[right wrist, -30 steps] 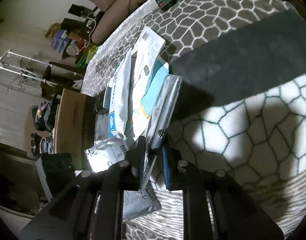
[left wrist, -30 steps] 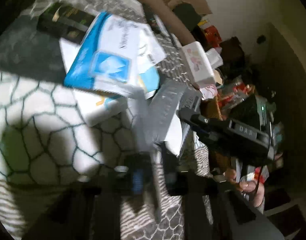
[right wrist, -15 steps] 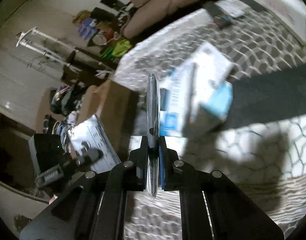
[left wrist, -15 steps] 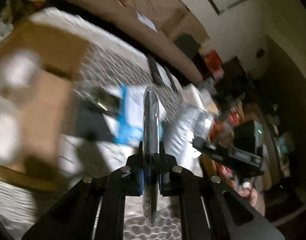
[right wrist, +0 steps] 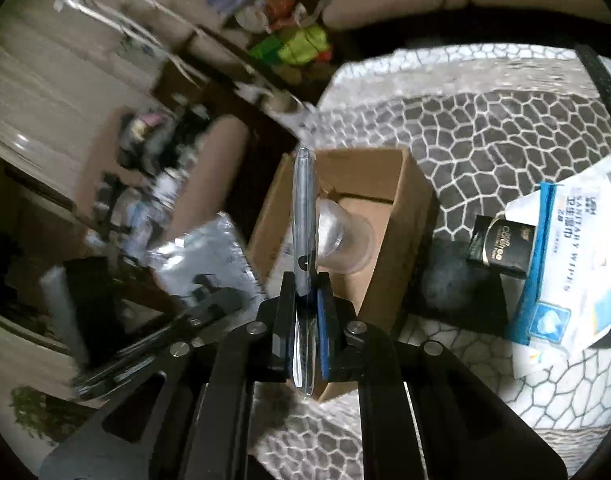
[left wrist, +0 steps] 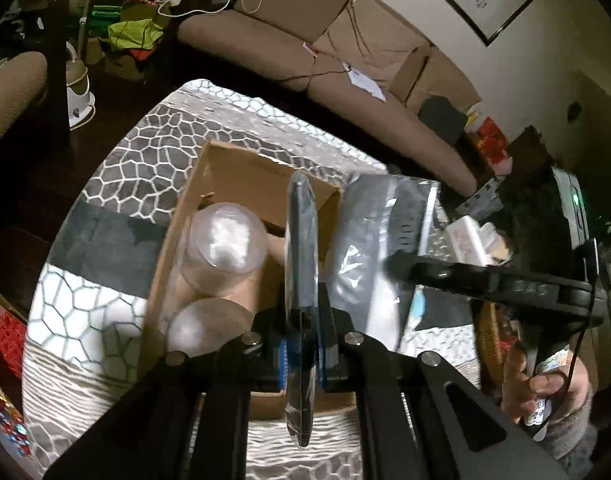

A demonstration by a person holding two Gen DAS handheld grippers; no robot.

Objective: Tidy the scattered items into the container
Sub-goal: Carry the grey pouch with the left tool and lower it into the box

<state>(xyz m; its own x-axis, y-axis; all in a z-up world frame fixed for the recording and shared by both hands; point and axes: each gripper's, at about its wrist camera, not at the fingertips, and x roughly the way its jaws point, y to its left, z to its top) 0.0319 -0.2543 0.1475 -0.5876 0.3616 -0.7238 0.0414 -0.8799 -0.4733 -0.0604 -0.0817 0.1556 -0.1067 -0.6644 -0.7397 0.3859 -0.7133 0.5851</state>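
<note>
A cardboard box (left wrist: 241,176) stands open on the patterned cloth, with clear plastic cups (left wrist: 225,248) inside. My left gripper (left wrist: 301,344) is shut on a flat silvery plastic pouch (left wrist: 301,248), seen edge-on above the box. My right gripper (right wrist: 305,320) is shut on another flat clear pouch (right wrist: 304,216), also edge-on above the box (right wrist: 401,200). The right gripper's pouch (left wrist: 377,240) shows broadside in the left wrist view. The left gripper's pouch (right wrist: 209,256) shows in the right wrist view.
A blue and white wipes pack (right wrist: 565,256) and a small black box (right wrist: 501,244) lie on the cloth right of the box. A remote (right wrist: 601,76) lies at the far right. A brown sofa (left wrist: 345,52) runs behind the table, and clutter lies on the floor (right wrist: 297,44).
Both grippers have lifted their pouches off the pile and swung left; they now hang over the cardboard box. The wipes pack stays on the cloth.
</note>
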